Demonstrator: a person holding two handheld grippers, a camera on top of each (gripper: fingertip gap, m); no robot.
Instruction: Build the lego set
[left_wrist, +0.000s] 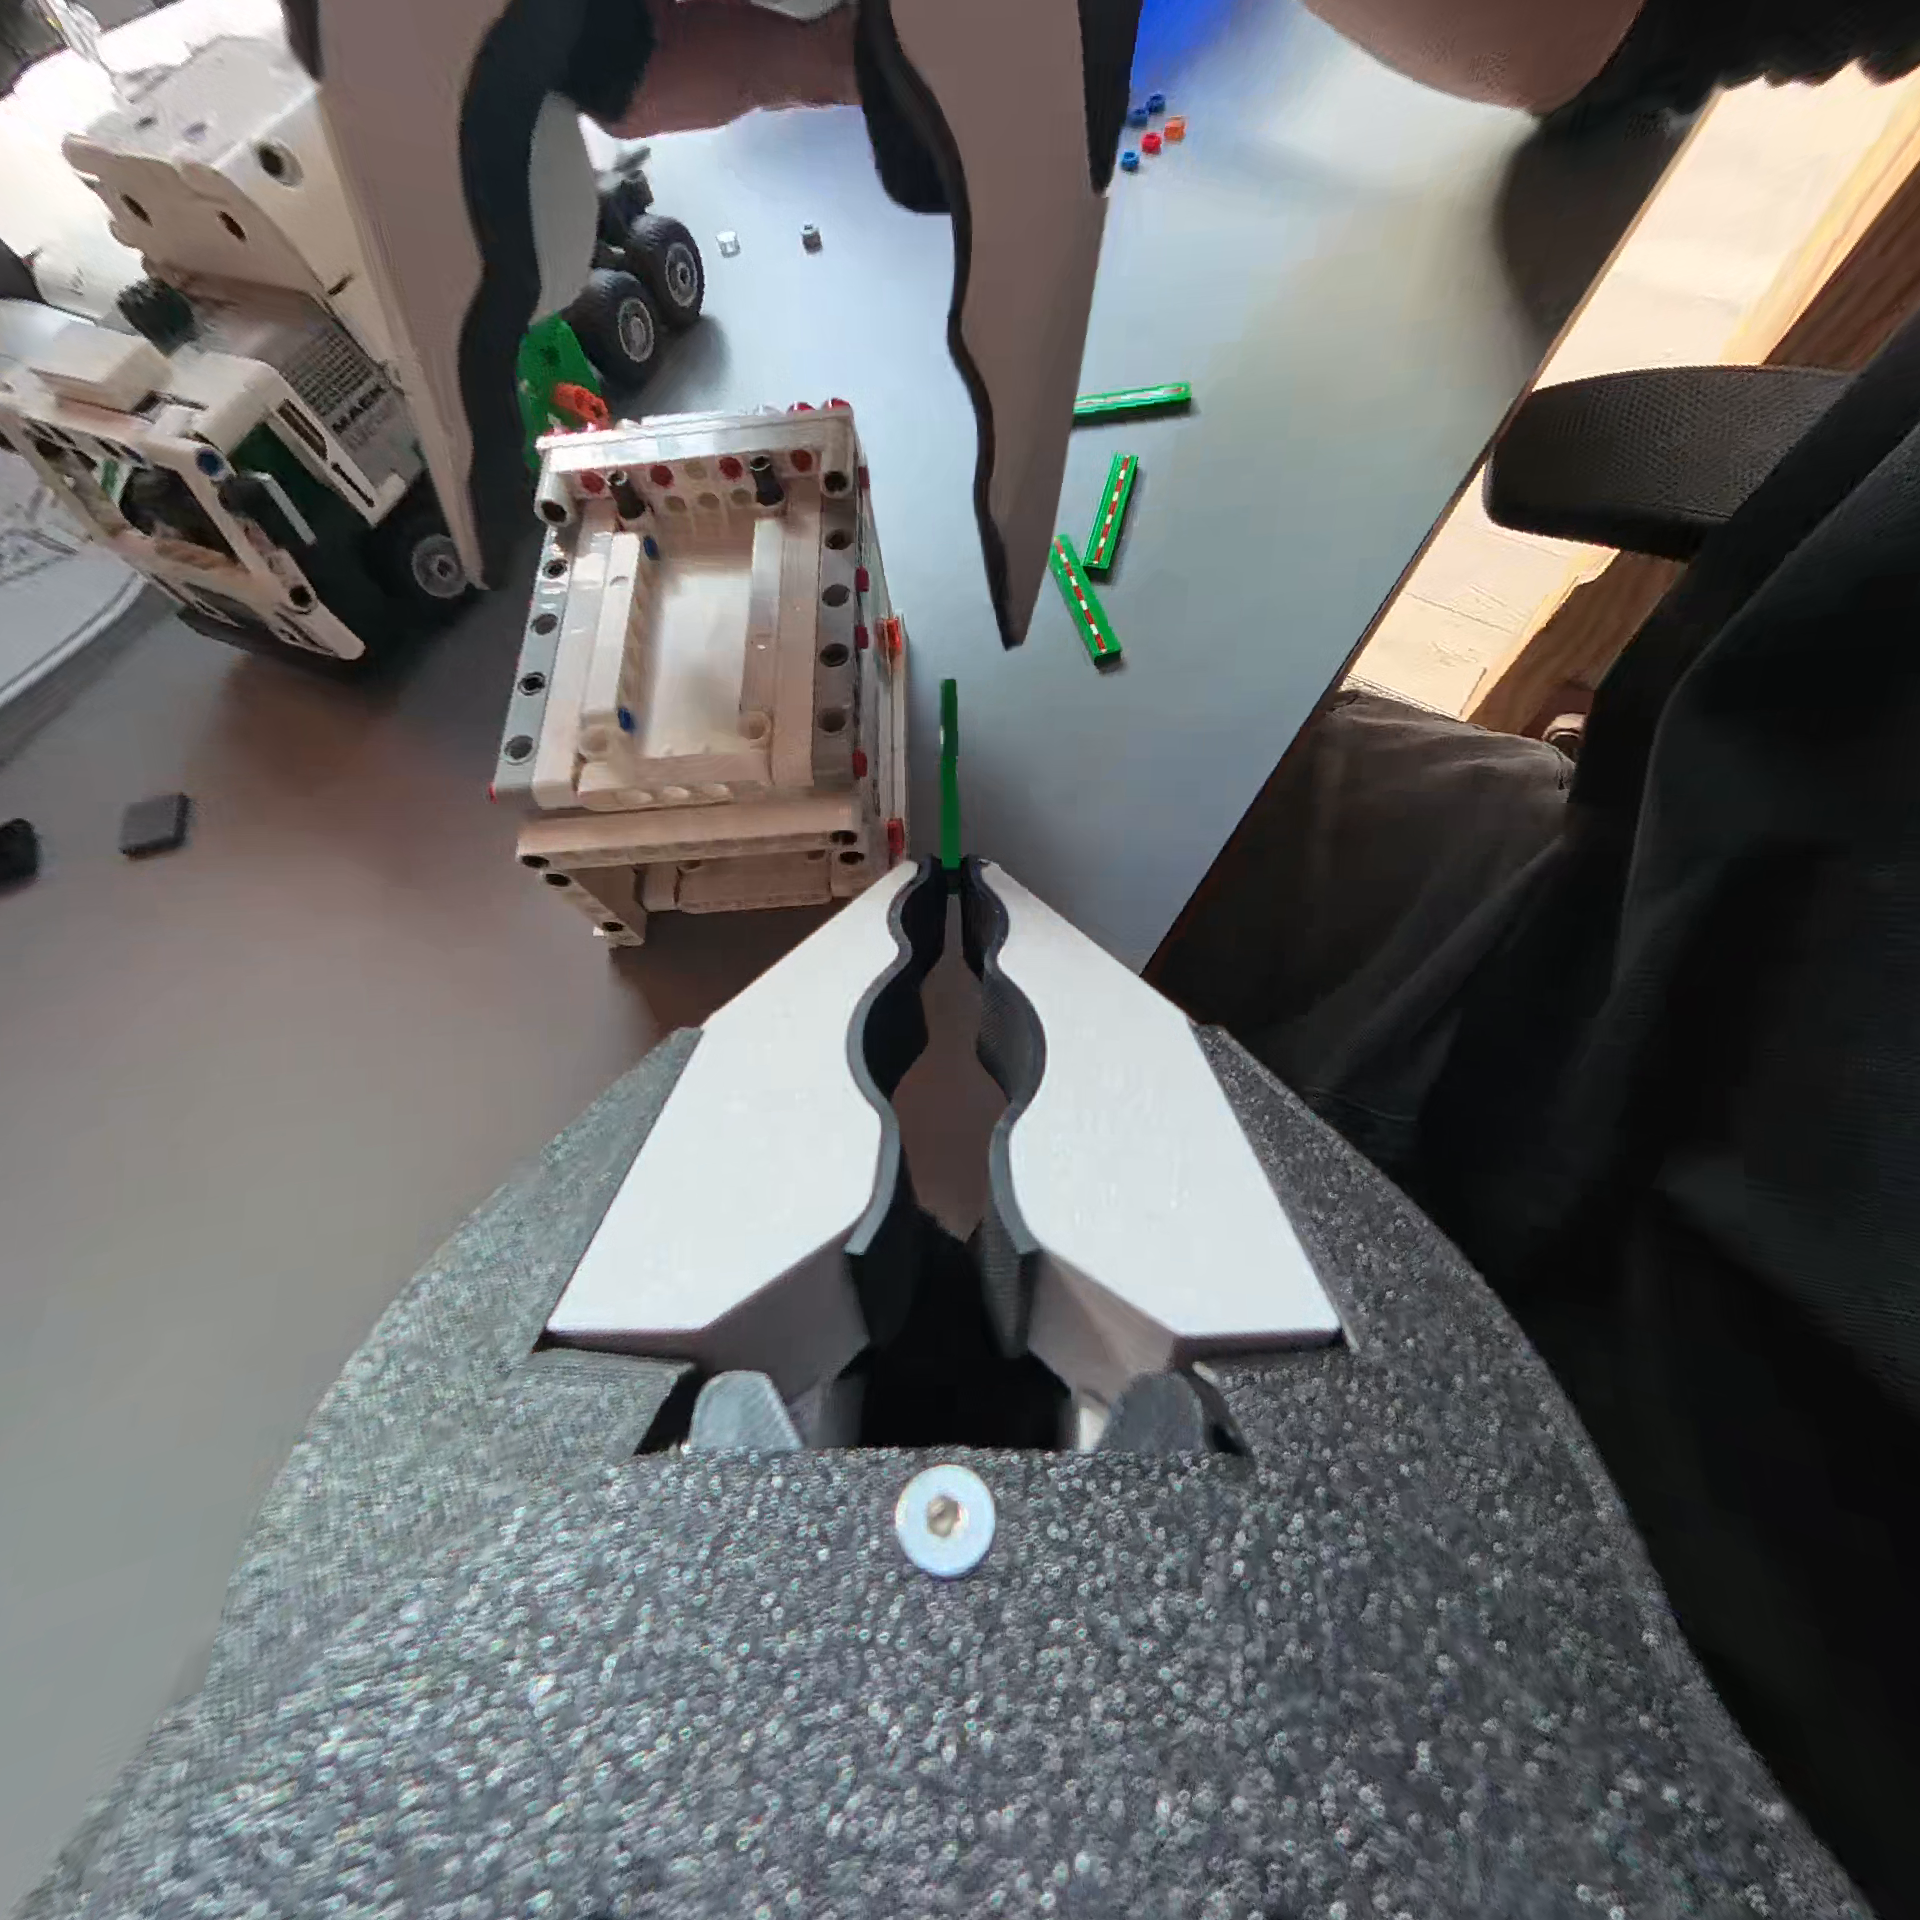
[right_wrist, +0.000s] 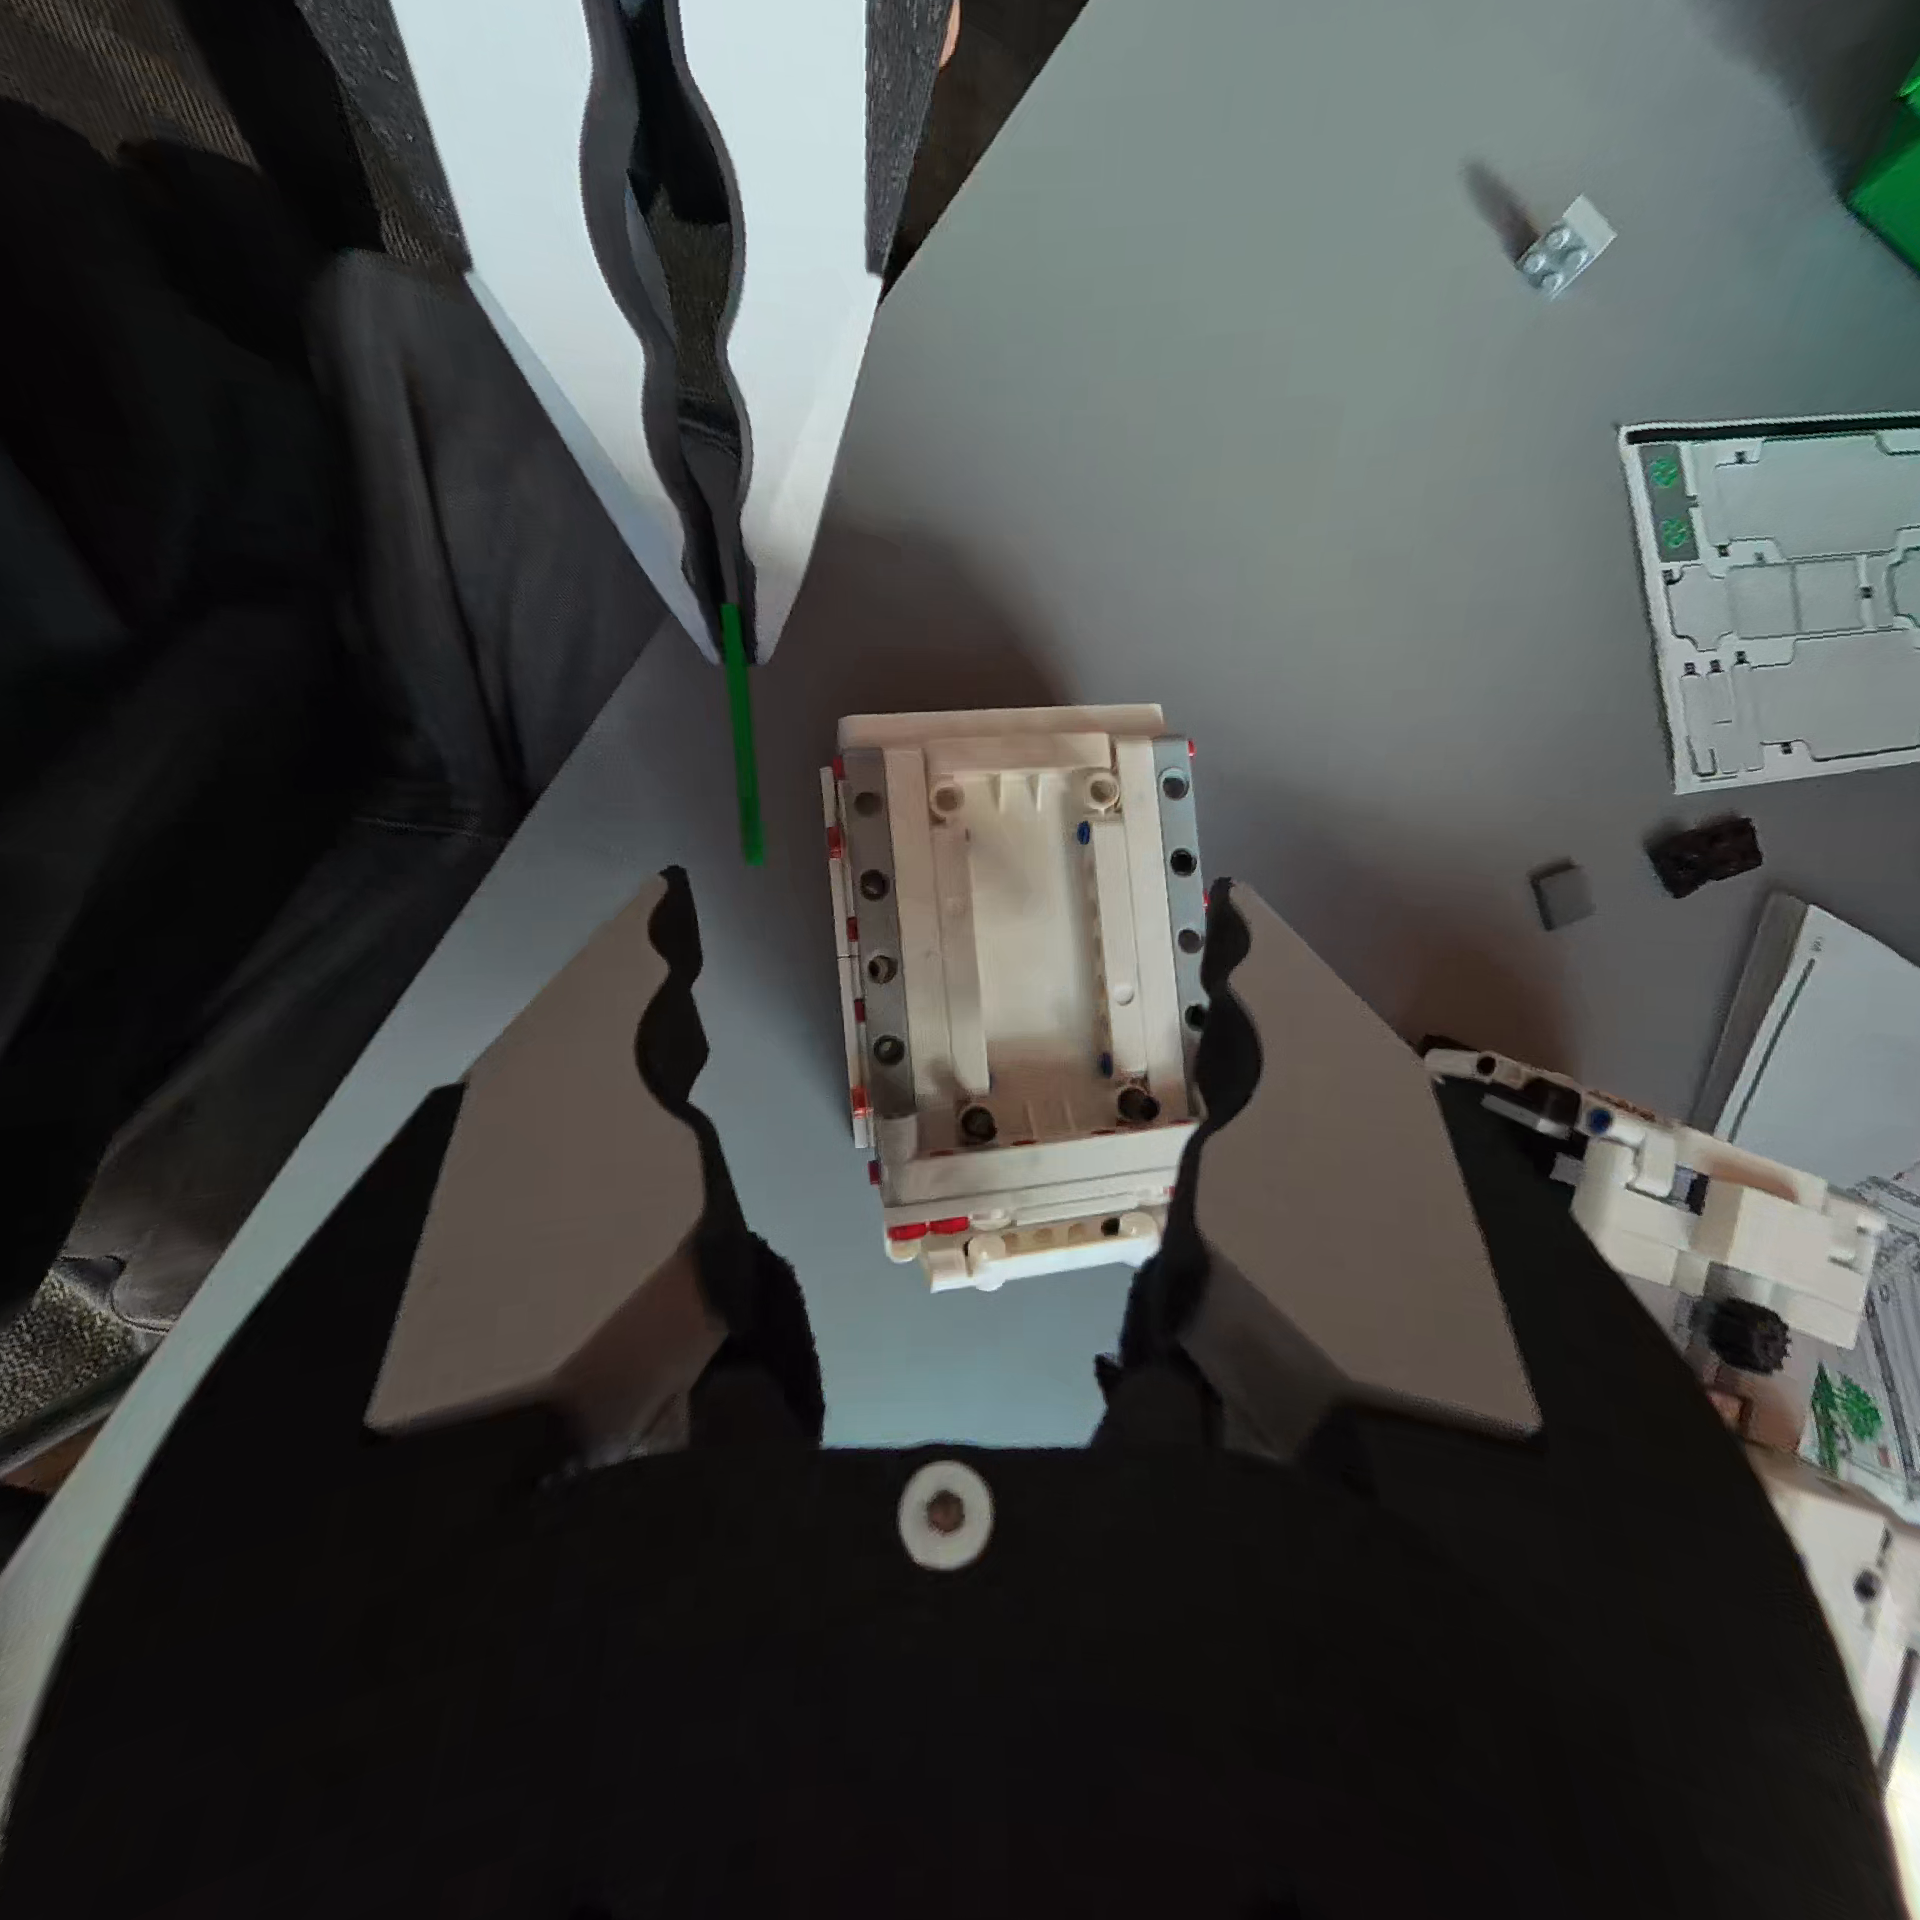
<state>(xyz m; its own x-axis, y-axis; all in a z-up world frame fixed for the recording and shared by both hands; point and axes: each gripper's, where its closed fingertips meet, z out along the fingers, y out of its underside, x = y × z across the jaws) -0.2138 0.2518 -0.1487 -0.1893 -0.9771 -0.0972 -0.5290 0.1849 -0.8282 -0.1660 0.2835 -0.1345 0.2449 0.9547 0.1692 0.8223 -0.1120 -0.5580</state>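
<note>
A grey table (right_wrist: 1299, 468) bears everything. Beyond its edge stand a black chair (left_wrist: 1662, 447), dark cloth (left_wrist: 1714, 1039), and what may be a wooden floor (left_wrist: 1714, 229).

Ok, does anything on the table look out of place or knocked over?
The truck cab lies tipped toward its side, off its wheels. Loose bits lie scattered, like the green strips. Nothing looks broken or spilled.
</note>
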